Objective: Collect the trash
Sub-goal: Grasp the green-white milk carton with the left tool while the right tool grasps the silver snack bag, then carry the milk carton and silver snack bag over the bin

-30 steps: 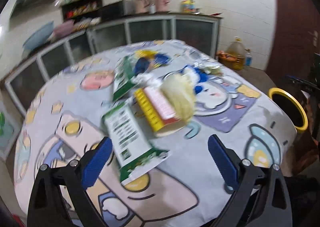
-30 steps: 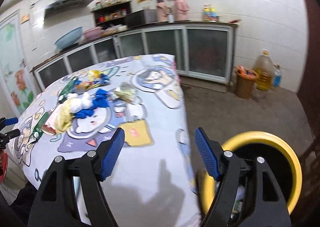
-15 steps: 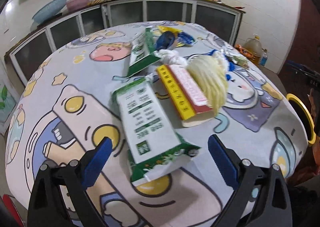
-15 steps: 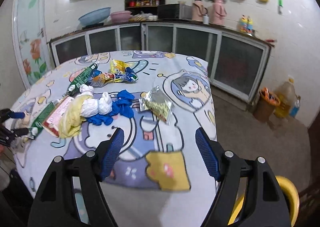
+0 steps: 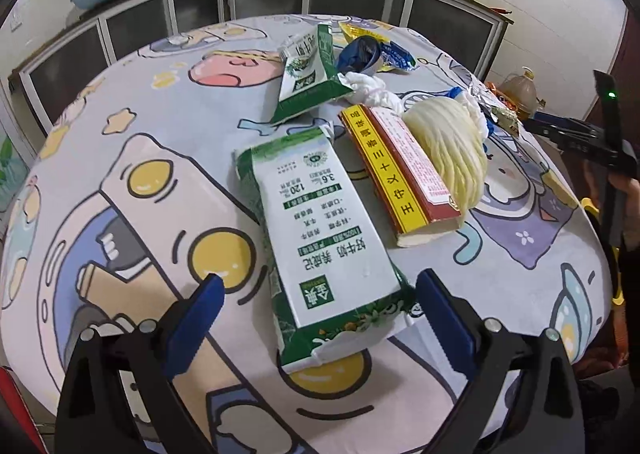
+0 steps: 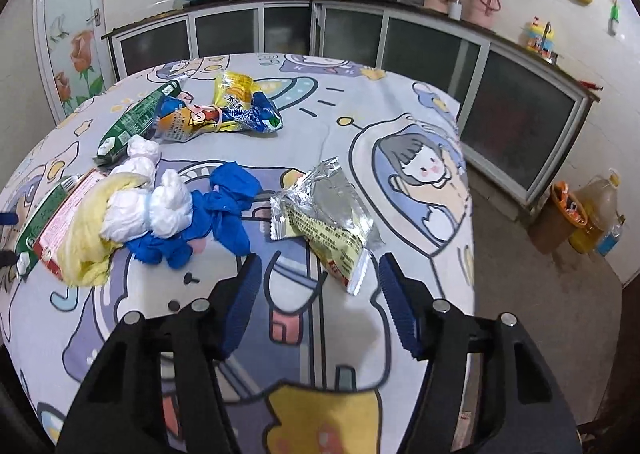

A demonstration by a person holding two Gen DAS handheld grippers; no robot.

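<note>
Left wrist view: the bench (image 5: 120,142), under a cartoon-print cloth, carries the trash in a loose band running from its near edge toward the far edge. Nearest lies a green-and-white milk carton (image 5: 328,238), flat on its side, its base pointing at the camera. The left hand-held gripper (image 5: 316,318) hangs open with the carton's base end between the jaws, pads not pressing; the line-up suits a pinch across the carton's width. Just beyond: a red-and-yellow box (image 5: 404,170) with a yellow cloth (image 5: 448,150) draped on it, then a second carton (image 5: 308,74) toward the far edge.

Right wrist view: the right hand-held gripper (image 6: 318,302) is open, empty, jaws having just narrowed. It points at a silver snack wrapper (image 6: 324,214) near the bench's right edge, probably the next pick. Left of it sit a blue glove (image 6: 224,210) and white tissue (image 6: 152,210), touching; a yellow-and-blue wrapper (image 6: 224,110) lies further back. No bin shows in either view.
</note>
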